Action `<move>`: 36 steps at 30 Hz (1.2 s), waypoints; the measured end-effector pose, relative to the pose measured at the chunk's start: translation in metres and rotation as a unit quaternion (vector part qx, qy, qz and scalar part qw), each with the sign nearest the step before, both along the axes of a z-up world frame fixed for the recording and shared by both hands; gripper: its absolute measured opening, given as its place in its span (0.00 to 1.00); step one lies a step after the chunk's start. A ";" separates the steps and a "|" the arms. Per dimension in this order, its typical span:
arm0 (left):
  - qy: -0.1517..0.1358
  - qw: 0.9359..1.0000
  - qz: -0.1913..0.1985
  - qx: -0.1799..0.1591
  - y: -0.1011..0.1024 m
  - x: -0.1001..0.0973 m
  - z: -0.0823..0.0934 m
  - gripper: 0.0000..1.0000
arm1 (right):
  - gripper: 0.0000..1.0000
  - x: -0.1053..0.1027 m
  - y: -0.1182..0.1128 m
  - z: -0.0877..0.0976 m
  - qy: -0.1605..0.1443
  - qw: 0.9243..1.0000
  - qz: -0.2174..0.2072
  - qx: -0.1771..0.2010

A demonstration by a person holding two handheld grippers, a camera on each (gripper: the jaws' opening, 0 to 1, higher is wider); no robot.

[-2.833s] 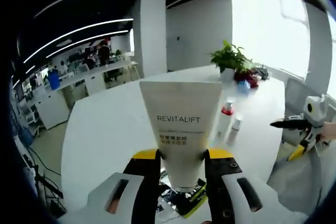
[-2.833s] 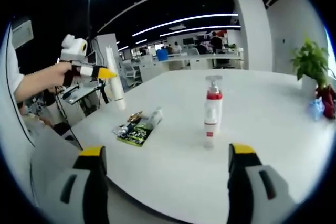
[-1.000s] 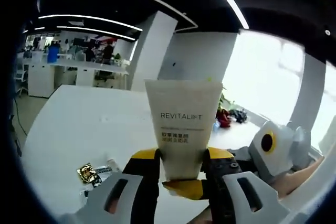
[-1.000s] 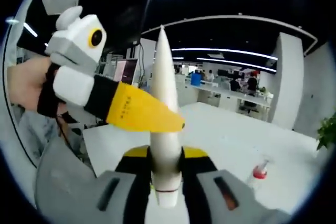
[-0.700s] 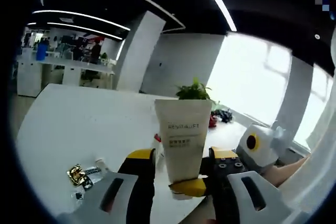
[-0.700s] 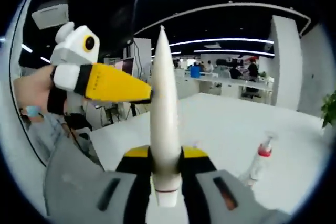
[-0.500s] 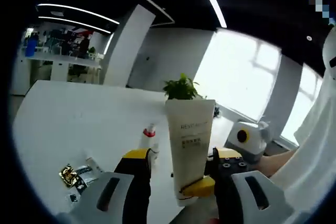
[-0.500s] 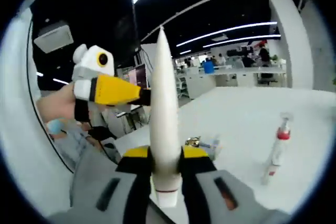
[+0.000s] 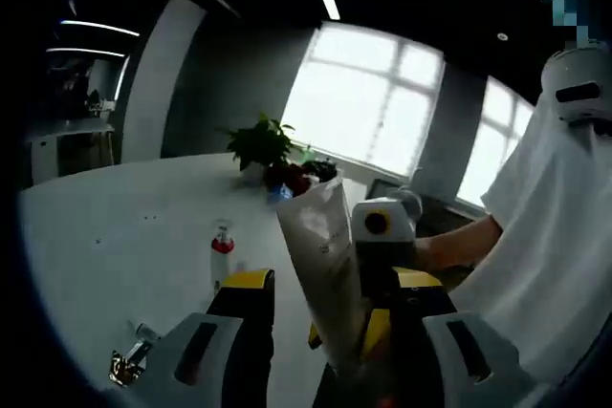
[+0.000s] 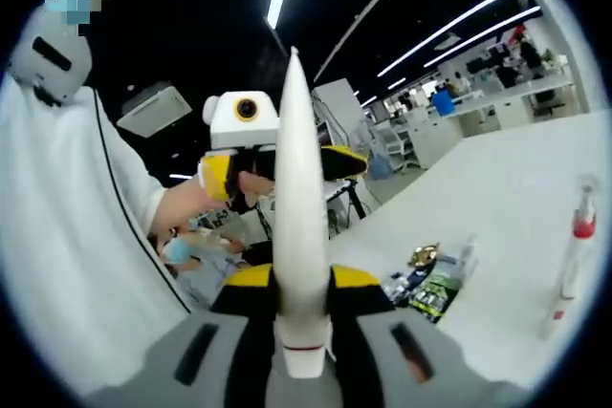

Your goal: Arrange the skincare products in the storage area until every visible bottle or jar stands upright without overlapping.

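1. Skincare tube (image 10: pixel 298 207): you hold it up off the counter (image 10: pixel 497 226), its flat crimped end pointing up and away from you. In the right gripper view you see it edge-on as a thin white blade.
2. At the far left of the left gripper view, small packets (image 9: pixel 129 362) lie on the white counter (image 9: pixel 96 236), with a small clear bottle just beside them.
3. Next comes a pump bottle (image 9: pixel 222 255) with a red collar, standing upright on the counter, well apart from the packets. Beyond it, a potted plant (image 9: pixel 258 143) sits near the window side.
4. Your left gripper (image 9: pixel 320 332) has its jaws spread; the tube (image 9: pixel 325 265) stands tilted between them, nearer the right jaw, and you cannot tell whether it touches either.
5. Right of the tube in that view, your right gripper (image 9: pixel 382 255) comes in, its yellow-tipped jaws at the tube's lower part.
6. In the right gripper view, your left gripper (image 10: pixel 287 161) shows at the left behind the tube, held in your hand (image 10: pixel 191 200).
7. Your right gripper (image 10: pixel 300 317) has its jaws pinching the tube near its cap end.
8. Farther right, the packets (image 10: pixel 426 284) lie on the counter, and the pump bottle (image 10: pixel 572 260) stands upright at the far right.
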State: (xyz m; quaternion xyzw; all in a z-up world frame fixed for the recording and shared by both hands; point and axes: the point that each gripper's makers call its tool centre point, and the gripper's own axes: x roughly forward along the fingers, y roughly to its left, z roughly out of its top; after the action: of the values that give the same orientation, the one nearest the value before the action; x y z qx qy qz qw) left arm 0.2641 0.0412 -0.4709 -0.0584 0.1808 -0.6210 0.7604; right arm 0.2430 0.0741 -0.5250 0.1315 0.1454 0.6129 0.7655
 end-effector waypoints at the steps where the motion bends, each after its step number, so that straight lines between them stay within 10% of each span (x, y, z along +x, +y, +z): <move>1: 0.001 1.000 -0.011 -0.001 -0.001 -0.002 0.000 0.42 | 0.21 -0.001 0.000 0.002 0.000 1.000 0.006 0.003; 17: -0.050 0.993 -0.091 0.052 -0.014 -0.015 -0.010 0.17 | 0.22 -0.008 -0.004 -0.005 -0.019 0.999 0.044 -0.024; 21: -0.102 0.987 -0.090 0.087 -0.015 -0.007 -0.021 0.20 | 0.22 0.003 -0.008 -0.014 -0.013 0.998 0.020 -0.049; 28: -0.062 0.988 -0.087 0.113 -0.019 -0.004 -0.037 0.15 | 0.24 0.020 -0.021 -0.029 -0.039 0.994 -0.023 -0.096; 36: -0.108 0.985 -0.058 0.118 -0.029 0.014 -0.042 0.12 | 0.30 0.047 -0.036 -0.032 -0.050 0.988 -0.113 -0.090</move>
State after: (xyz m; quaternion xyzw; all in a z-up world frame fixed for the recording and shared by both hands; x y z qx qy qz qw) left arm 0.2778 0.0119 -0.5132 0.1095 0.1722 -0.6413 0.7397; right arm 0.2898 0.0379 -0.5569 0.0463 0.1455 0.5130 0.8447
